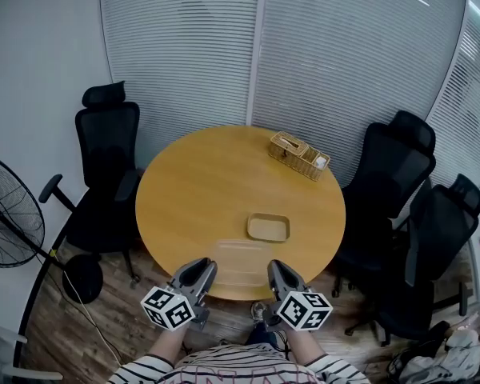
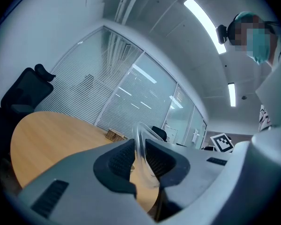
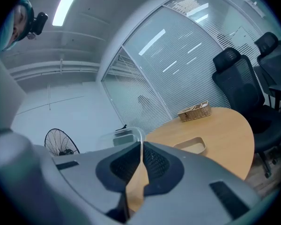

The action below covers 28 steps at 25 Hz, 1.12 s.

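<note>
A clear plastic lid [image 1: 240, 264] hangs over the near edge of the round wooden table [image 1: 192, 190], held from both sides. My left gripper [image 1: 198, 275] is shut on its left rim; in the left gripper view the thin clear edge [image 2: 141, 142] stands pinched in the left gripper [image 2: 139, 161]. My right gripper [image 1: 278, 276] is shut on the right rim, and in the right gripper view the clear lid [image 3: 117, 137] rises from the right gripper [image 3: 141, 162]. A shallow tan tray [image 1: 268, 227] lies just beyond the lid, seen also as the tan tray [image 3: 191, 146].
A wicker basket [image 1: 298, 155] sits at the table's far right edge. Black office chairs stand to the left [image 1: 108, 166] and right [image 1: 396, 182]. A standing fan [image 1: 8, 214] is at the far left. Blinds on glass walls close off the back.
</note>
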Motion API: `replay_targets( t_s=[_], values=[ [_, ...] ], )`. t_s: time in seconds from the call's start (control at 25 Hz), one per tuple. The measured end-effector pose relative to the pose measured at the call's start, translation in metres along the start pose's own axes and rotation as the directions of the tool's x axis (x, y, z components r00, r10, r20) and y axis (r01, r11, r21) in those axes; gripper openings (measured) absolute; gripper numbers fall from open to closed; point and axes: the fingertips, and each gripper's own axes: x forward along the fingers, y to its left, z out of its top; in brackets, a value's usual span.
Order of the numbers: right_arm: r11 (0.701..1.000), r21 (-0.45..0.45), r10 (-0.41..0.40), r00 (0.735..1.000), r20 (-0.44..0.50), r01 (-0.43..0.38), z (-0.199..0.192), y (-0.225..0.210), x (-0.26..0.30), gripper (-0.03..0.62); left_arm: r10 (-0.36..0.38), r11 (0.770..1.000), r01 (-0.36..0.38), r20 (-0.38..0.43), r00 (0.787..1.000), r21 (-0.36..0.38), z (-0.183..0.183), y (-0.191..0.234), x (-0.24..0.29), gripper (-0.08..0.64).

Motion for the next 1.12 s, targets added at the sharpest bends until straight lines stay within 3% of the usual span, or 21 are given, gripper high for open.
replay_targets(
  t_s=[0.36,1.12],
  values=[
    [1.000,0.011,-0.004,0.999,-0.048,0.005,-0.024,0.009,-0.004,0.038,0.020,1.000,-0.020,-0.008,1.000,-0.013,-0.008,0.002,-0.023,0.084],
    [1.000,-0.006,0.007,0.998,-0.070,-0.007,-0.029,0.014,0.000,0.038,0.039,0.999,-0.039,0.000,0.999,-0.019,-0.007,0.008,-0.030,0.084]
  ],
)
